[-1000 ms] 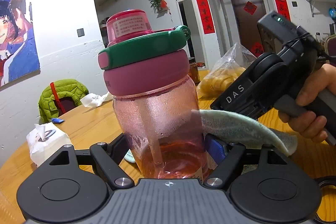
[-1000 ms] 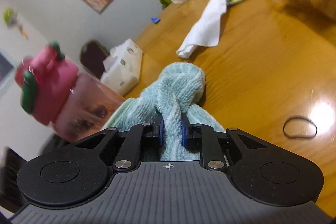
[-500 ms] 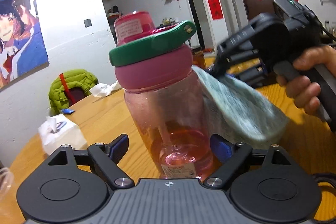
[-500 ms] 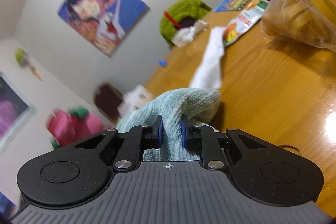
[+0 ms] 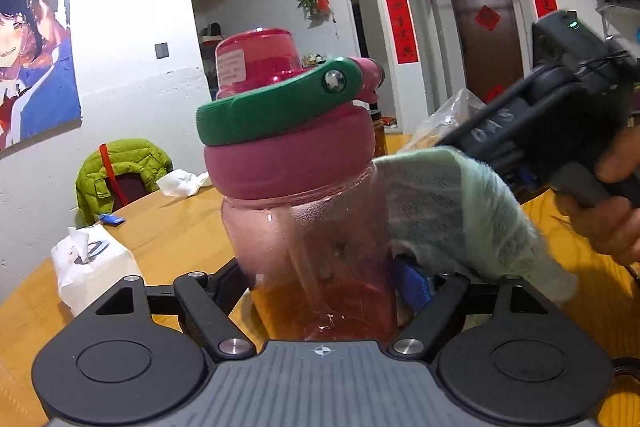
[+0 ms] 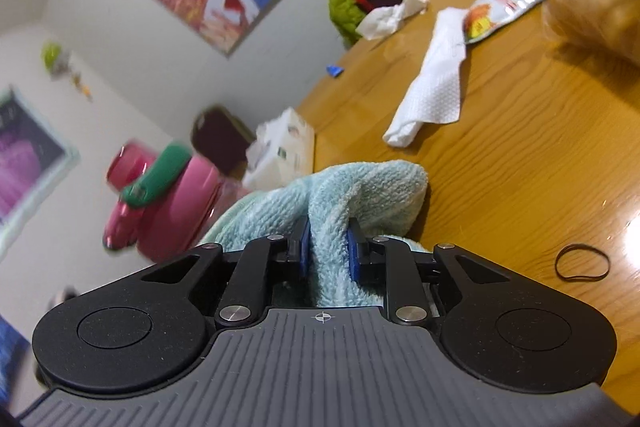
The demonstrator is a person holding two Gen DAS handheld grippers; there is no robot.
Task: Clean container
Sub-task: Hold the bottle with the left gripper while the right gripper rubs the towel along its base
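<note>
Teal cloth (image 5: 452, 211) seemingly slid down the bottle (image 5: 316, 239).

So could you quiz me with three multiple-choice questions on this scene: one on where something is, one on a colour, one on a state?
1. Where does the rubber band lie?
A. on the wooden table
B. round the bottle
C. on the tissue pack

2. What colour is the bottle's carry loop?
A. blue
B. green
C. yellow

3. What does the right gripper hold?
A. nothing
B. a paper towel
C. a light blue cloth

Answers: 1 A, it lies flat on bare wood; 2 B, green above the pink collar; 3 C, terry cloth is pinched between the fingers.
</note>
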